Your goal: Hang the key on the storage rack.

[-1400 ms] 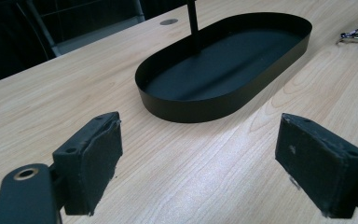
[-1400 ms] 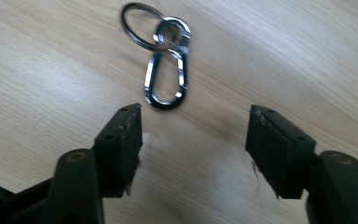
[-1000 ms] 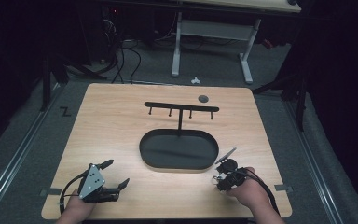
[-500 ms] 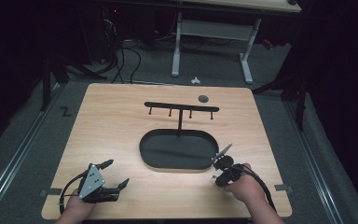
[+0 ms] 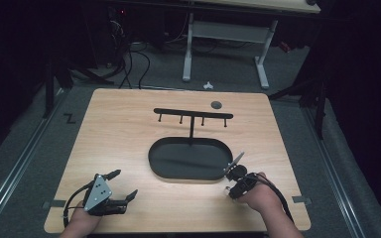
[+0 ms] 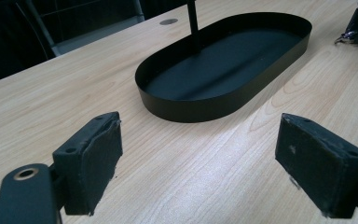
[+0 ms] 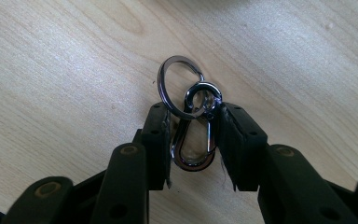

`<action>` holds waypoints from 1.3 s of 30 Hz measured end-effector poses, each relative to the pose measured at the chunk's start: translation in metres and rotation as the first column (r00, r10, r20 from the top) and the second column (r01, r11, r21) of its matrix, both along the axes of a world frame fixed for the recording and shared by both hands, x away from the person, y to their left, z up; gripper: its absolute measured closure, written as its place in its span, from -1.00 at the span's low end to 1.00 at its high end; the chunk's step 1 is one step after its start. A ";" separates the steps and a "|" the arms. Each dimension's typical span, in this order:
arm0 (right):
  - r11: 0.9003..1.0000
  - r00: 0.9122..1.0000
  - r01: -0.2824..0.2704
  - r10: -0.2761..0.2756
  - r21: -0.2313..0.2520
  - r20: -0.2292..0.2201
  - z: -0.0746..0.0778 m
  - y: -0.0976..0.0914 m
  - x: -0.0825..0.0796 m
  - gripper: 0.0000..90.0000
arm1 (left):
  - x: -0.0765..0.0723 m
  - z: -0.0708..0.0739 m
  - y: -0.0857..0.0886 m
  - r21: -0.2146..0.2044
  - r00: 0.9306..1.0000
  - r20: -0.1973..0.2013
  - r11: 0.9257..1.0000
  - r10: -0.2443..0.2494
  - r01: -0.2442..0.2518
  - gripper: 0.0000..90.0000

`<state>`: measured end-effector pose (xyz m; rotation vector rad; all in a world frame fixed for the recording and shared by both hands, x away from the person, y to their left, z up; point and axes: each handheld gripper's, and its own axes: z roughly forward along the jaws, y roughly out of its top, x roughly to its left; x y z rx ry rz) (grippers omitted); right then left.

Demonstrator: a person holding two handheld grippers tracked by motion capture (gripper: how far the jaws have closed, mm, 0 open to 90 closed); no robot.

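A silver snap clip (image 7: pixel 193 161) with a key ring (image 7: pixel 168 79) looped through its eye lies on the wooden table. My right gripper (image 7: pixel 194 112) points down at it, its pads pressed on the clip's two sides. Its jaws have just been closing on the clip and then eased slightly, with the clip still between them. In the high view that gripper (image 5: pixel 232 182) sits just off the right end of the black oval tray (image 5: pixel 151 161). My left gripper (image 5: pixel 123 184) rests open near the front left corner, its pads (image 6: pixel 91 158) wide apart over bare wood.
A black T-shaped rack (image 5: pixel 193 115) with several small hooks rises from the tray's (image 6: pixel 191 109) far side. A round dark grommet (image 5: pixel 216 104) sits near the table's back edge. Behind the table stand a white desk frame and cables on the floor.
The right gripper has tipped and crept slightly toward the tray's rim. The left gripper has stayed where it was.
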<state>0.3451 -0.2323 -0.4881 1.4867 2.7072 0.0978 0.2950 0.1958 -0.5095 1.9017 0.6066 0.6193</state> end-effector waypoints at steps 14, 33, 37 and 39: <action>1.000 1.000 -0.007 0.007 -0.012 -0.010 0.001 0.003 0.001 0.60 | 0.000 0.000 0.000 -0.004 1.000 0.003 1.000 -0.001 0.001 -0.66; 1.000 0.999 0.016 -0.017 0.014 0.034 0.033 -0.012 -0.008 0.61 | 0.000 0.000 -0.001 -0.002 1.000 0.000 1.000 0.001 -0.001 -0.66; 1.000 0.999 0.025 -0.026 0.017 0.043 0.043 -0.015 -0.008 0.61 | 0.000 0.000 -0.001 -0.004 1.000 0.000 1.000 0.002 -0.002 -0.66; 1.000 0.999 0.014 -0.015 0.022 0.050 0.047 -0.016 -0.007 0.61 | 0.000 0.000 -0.001 -0.004 1.000 0.000 1.000 0.002 -0.002 -0.66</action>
